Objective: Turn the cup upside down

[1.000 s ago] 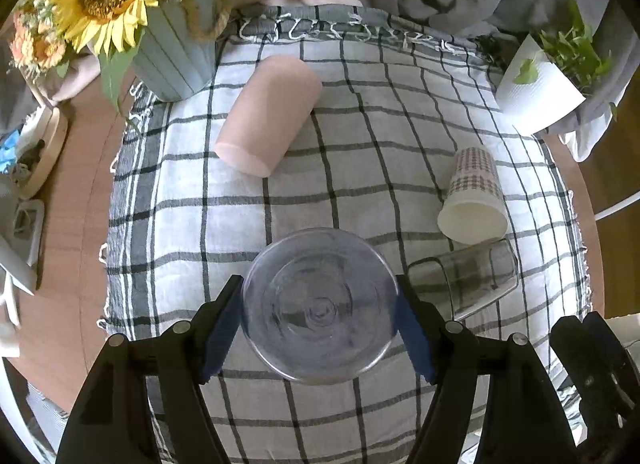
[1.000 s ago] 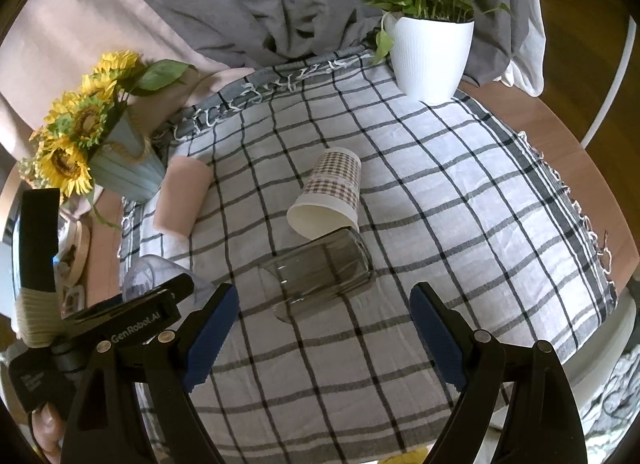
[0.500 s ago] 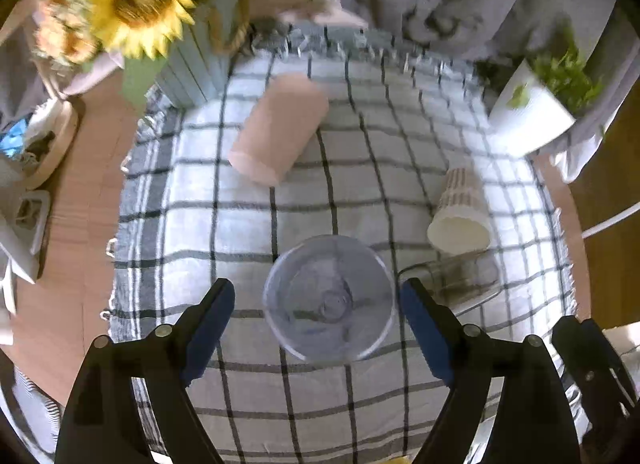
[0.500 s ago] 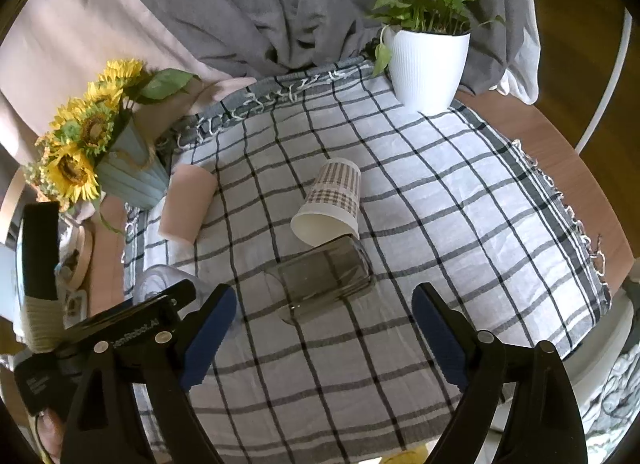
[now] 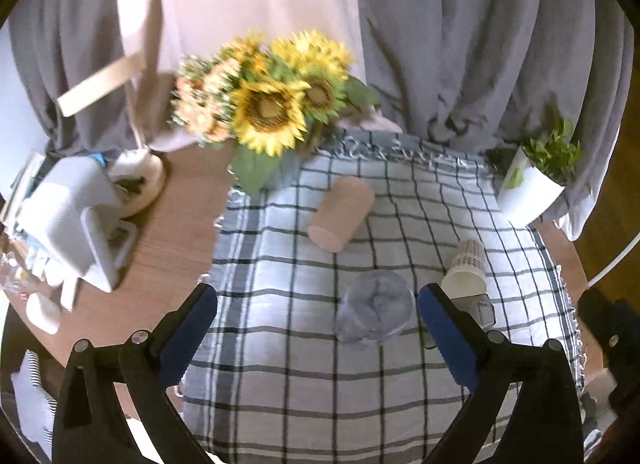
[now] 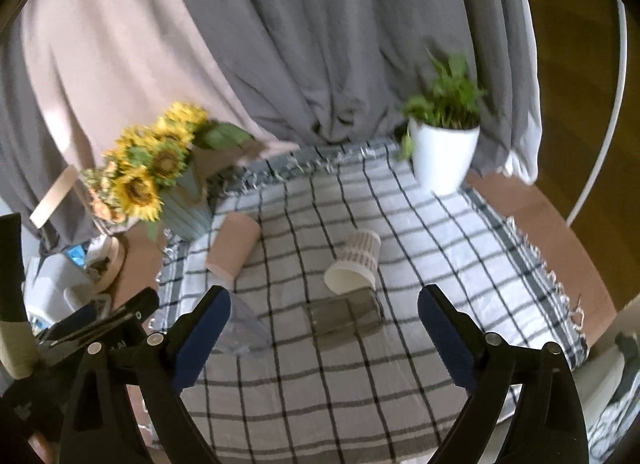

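Note:
A clear plastic cup (image 5: 375, 312) stands upside down on the checked cloth (image 5: 304, 380), base up; part of it shows in the right wrist view (image 6: 245, 330). My left gripper (image 5: 317, 322) is open and empty, high above and back from the cup. My right gripper (image 6: 324, 322) is open and empty above the table's front. A pink cup (image 5: 341, 213) (image 6: 233, 245), a patterned paper cup (image 5: 465, 269) (image 6: 354, 262) and a dark glass (image 6: 344, 316) lie on their sides.
A sunflower vase (image 5: 272, 116) (image 6: 188, 200) stands at the back left, a white plant pot (image 5: 528, 192) (image 6: 444, 160) at the back right. Grey curtains (image 6: 320, 44) hang behind. White boxes and clutter (image 5: 76, 216) sit on the wooden table to the left.
My left gripper opened, let go of the clear cup and pulled up and back; the cup stays upside down. My right gripper also rose and tilted up.

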The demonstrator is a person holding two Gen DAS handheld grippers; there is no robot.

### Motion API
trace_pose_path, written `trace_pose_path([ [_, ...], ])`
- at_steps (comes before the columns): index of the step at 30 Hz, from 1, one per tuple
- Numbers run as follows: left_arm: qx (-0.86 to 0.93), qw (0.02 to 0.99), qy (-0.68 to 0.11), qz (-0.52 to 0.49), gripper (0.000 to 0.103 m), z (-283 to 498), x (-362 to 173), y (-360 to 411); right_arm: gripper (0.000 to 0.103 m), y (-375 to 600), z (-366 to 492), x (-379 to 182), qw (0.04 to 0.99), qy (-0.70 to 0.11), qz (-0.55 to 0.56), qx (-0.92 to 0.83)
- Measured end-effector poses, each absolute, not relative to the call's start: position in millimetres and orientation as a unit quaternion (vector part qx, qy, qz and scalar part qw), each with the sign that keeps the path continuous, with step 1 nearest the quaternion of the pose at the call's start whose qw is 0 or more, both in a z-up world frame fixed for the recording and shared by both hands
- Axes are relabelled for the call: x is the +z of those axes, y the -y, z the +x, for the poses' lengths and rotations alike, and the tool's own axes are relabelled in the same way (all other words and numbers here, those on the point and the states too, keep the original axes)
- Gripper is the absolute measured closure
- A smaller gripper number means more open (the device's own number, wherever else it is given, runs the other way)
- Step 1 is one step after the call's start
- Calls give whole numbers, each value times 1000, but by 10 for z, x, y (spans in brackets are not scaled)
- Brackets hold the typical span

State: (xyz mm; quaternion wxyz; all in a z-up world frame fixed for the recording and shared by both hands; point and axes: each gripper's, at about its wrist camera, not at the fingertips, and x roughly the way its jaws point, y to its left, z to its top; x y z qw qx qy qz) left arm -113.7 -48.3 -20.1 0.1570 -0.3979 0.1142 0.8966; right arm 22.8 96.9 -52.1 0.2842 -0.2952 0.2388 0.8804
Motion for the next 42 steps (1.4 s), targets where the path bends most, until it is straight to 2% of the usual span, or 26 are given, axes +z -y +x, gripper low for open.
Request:
trace_pose_path([
  [11,928,129,-120,-328,1,-748,19,795,8,-658,363,-302,268,-190,-262,907],
  [42,929,141,-134,-314,0,-709,85,768,8,-603,372,-349,265,-189,-268,907],
])
